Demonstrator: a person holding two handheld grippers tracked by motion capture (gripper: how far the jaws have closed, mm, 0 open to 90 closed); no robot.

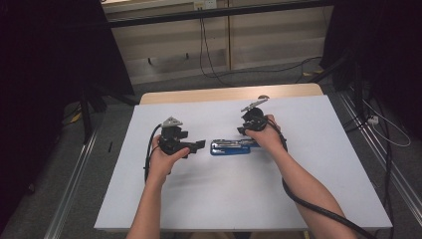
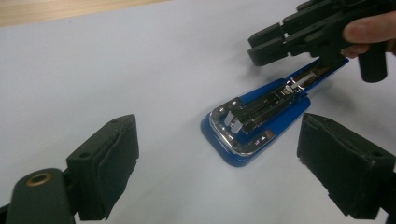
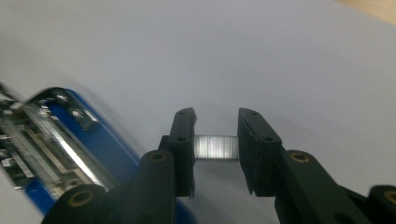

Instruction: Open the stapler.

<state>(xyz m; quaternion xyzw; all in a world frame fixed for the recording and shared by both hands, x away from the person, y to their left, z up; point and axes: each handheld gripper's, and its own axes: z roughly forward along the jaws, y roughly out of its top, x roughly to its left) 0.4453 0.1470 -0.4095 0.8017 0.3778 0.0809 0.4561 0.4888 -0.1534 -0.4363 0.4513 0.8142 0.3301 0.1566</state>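
A: Panel one, the right gripper point(image 3: 215, 151). How do its fingers point(image 3: 183, 149) stand?

B: Drawn in on a strip of staples point(image 3: 216, 147), which spans the gap between the two pads and is pinched at both ends. The strip hangs just above the white bench point(image 1: 298, 189), beside the blue stapler point(image 3: 107, 144).

A: And the left gripper point(image 2: 219, 163)?

B: Its fingers point(image 2: 109, 163) are spread wide and grip nothing. They point at the front end of the stapler point(image 2: 254, 123) and stand apart from it (bare bench surface shows between the pads).

A: Where does the stapler lie?

B: Near the middle of the bench, lengthwise along it, between the two hands in the high view point(image 1: 230, 146). It is folded open, so the metal staple channel faces up.

A: Anything inside that channel?

B: Metal parts show along it; whether staples sit in it cannot be told.

A: What crowds the work?

B: In the left gripper view, the right gripper point(image 2: 299, 35) hangs over the far end of the stapler and covers part of it. Black cables point(image 1: 308, 201) trail from each gripper toward the near edge. Beyond the far edge, a strip of bare wood point(image 1: 229, 93) shows.
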